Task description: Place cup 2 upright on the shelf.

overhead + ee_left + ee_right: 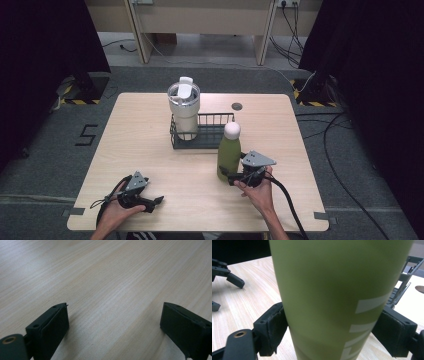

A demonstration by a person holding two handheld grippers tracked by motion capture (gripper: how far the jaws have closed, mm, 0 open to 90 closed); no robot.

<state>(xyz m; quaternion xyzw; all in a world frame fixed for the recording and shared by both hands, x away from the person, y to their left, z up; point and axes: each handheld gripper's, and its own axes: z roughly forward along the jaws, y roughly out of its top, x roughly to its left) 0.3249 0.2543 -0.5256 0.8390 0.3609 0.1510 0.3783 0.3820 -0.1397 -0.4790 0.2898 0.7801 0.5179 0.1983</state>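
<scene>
The green bottle stood upright on the counter, just in front of the wire basket's right end, close to it though I couldn't tell if they touched. White cap on top, white lettering down the side, which showed up big in the right gripper view.

The right hand-held gripper was at the bottle's lower part, coming in from the near right side with the person's hand behind it. Up close, both pads sat tight against the bottle's sides, one on each flank, so it was clamped on the bottle. No visible gap on either pad. The bottle's base was hidden in that view, but from above it looked planted on the counter, not tilted.

The left hand-held gripper was well away from the bottle, down near the front left part of the counter, held low in the other hand. Its jaws stood wide apart with just bare wood between them.

Inside the basket, at its left end, stood a tall white tumbler with a clear lid, well to the left of the bottle and farther back. A small dark round disc sat in the counter behind the basket.
</scene>
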